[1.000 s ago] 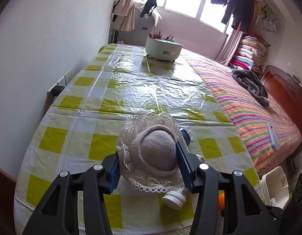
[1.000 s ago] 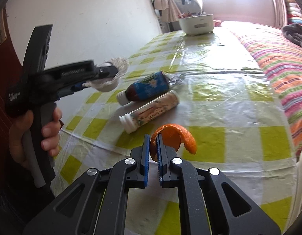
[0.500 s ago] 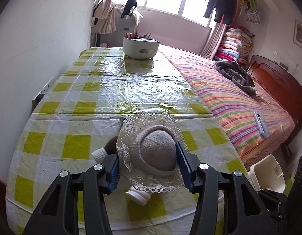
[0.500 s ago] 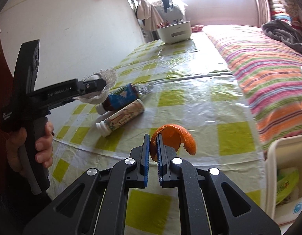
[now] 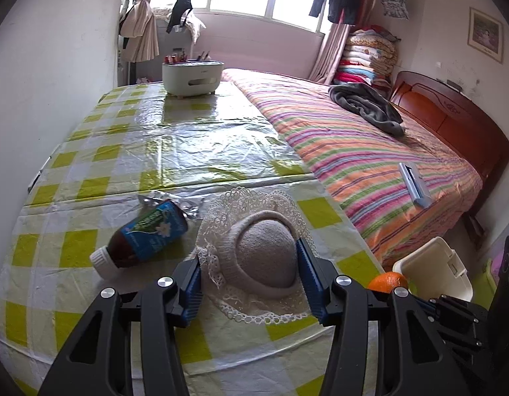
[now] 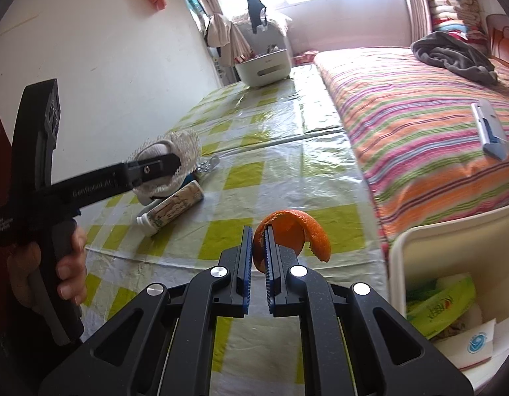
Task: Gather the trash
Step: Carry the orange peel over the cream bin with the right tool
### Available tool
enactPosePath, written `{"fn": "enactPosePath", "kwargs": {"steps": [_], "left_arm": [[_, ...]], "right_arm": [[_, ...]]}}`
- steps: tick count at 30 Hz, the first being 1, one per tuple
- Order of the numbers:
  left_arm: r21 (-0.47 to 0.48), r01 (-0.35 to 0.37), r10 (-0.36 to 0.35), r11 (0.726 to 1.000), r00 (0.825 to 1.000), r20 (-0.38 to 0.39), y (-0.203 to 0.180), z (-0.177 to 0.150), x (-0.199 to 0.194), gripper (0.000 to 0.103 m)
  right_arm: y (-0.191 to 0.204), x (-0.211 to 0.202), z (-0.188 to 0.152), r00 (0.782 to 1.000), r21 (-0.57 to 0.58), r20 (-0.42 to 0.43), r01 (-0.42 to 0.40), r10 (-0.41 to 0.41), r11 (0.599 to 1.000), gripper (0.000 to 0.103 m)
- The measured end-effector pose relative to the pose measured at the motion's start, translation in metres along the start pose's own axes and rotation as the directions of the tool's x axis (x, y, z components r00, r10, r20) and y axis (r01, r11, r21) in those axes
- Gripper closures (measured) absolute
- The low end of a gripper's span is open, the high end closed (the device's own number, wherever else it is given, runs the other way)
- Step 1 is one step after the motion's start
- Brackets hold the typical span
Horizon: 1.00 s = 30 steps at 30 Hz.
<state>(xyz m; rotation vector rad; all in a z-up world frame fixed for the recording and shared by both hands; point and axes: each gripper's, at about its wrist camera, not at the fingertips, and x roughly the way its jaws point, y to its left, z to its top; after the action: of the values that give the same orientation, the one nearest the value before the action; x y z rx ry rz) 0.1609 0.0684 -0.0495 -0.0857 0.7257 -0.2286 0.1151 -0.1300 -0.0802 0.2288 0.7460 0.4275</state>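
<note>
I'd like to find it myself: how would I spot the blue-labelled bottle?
Start at the checked table beside the striped bed. Near its front end lies a dark bottle, white cap toward you. Its blue label sets it apart from the pale-labelled bottle nearby.

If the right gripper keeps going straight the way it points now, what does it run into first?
Probably the checked tablecloth. The right gripper, shut on the orange peel, points down and forward over bare cloth; nothing else shows in that line. The white bin sits off to the right, the bottle to the left. Depth is uncertain.
</note>
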Motion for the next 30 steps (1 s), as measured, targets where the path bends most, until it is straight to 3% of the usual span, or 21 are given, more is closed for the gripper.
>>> {"fn": "enactPosePath", "kwargs": {"steps": [30], "left_arm": [[0.169, 0.129, -0.121, 0.977, 0.991, -0.060, -0.106, -0.023, 0.011, 0.054]], "right_arm": [[-0.082, -0.070, -0.010, 0.984, 0.141, 0.104, 0.133, -0.148, 0.981, 0.096]]}}
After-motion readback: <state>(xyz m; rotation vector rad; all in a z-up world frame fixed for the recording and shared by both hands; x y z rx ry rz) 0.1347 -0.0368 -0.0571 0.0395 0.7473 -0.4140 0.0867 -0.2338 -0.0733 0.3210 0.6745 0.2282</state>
